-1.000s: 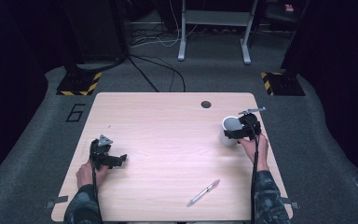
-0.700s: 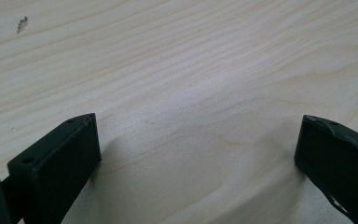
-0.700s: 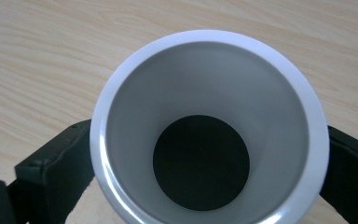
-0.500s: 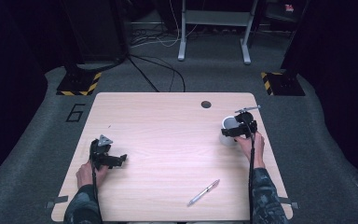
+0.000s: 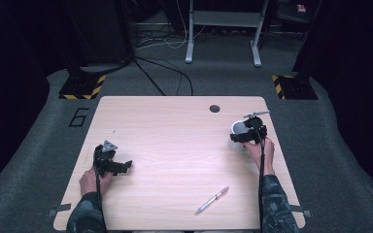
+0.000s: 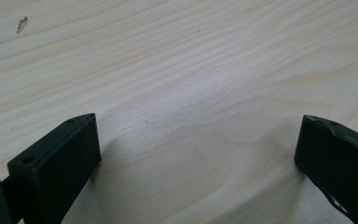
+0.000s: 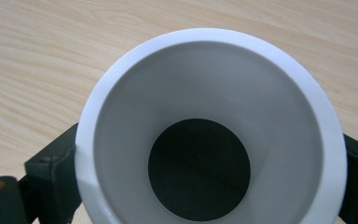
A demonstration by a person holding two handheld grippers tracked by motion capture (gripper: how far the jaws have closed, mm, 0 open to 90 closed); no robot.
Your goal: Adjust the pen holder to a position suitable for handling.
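In the high view, a silver pen lies at an angle on the light wooden table, low in the frame and right of centre, well apart from both grippers.

Above it and at the lower left of the frame, a hand holds the left gripper just over the tabletop. In the left gripper view its two black jaws stand wide apart at the bottom corners of the frame, with bare wood grain between them.

On the right side of the high view, a little higher in the frame, the other hand holds the right gripper at a white cup, which stands near the table's right edge. In the right gripper view the cup is seen from above, with a white rim, grey inner wall and dark round bottom. A black jaw sits at each side of its outer wall, closed against the cup.

Farther up the high view, a small dark hole marks the table near its far edge. Beyond the table lie grey floor, black cables and the legs of a metal frame.
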